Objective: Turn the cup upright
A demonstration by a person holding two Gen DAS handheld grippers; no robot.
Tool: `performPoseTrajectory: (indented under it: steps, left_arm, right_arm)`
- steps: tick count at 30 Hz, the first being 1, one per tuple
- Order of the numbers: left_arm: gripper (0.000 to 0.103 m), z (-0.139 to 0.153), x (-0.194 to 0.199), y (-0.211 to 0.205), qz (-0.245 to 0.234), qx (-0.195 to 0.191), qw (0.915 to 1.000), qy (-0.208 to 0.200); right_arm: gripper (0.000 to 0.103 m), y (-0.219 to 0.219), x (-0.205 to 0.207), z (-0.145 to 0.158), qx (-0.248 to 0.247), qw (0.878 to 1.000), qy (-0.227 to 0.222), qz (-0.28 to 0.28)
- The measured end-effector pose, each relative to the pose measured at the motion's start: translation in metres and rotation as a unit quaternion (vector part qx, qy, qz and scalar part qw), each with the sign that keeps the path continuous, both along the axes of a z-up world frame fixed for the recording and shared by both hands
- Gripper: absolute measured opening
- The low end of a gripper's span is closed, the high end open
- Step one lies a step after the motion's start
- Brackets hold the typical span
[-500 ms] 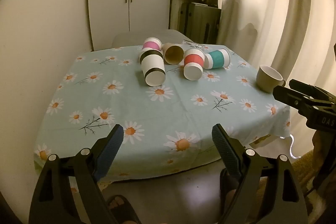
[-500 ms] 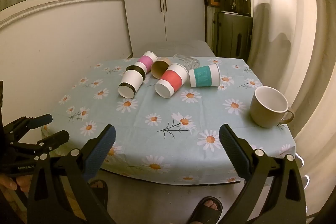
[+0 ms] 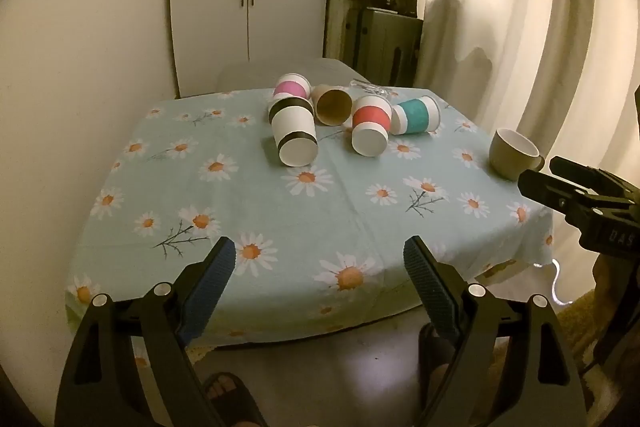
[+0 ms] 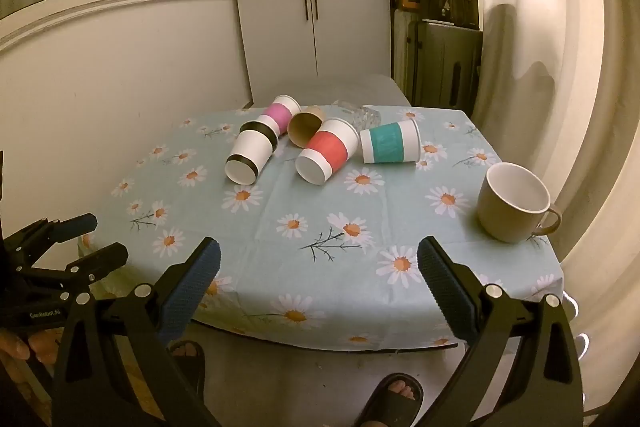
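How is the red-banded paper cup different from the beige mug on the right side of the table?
The red-banded paper cup lies on its side, its closed white base toward the camera; the beige mug stands upright, mouth open to the top. The mug has a handle; the paper cup has none. The paper cup lies in the cluster of tipped cups, touching the teal-banded cup, while the mug stands alone near the table's edge. Both rest on the daisy tablecloth.

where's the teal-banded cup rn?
In the right wrist view the teal-banded paper cup lies on its side toward the far right of the table, rightmost of the tipped cups, just right of the red-banded cup, with the beige mug nearer.
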State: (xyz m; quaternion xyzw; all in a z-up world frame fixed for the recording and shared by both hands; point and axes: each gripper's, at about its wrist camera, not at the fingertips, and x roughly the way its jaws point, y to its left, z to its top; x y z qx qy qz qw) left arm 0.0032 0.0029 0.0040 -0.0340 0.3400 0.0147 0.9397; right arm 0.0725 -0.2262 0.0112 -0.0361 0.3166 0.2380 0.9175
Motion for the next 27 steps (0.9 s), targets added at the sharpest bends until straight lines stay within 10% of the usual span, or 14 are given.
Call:
performPoseTrajectory:
  steps: [27]
  left_arm:
    - [0.084,-0.0043,-0.0052,-0.0024,-0.003,0.0,1.0,-0.002]
  right_arm:
    - [0.098,-0.0002,-0.0002,-0.005,-0.003,1.0,0.005,0.001]
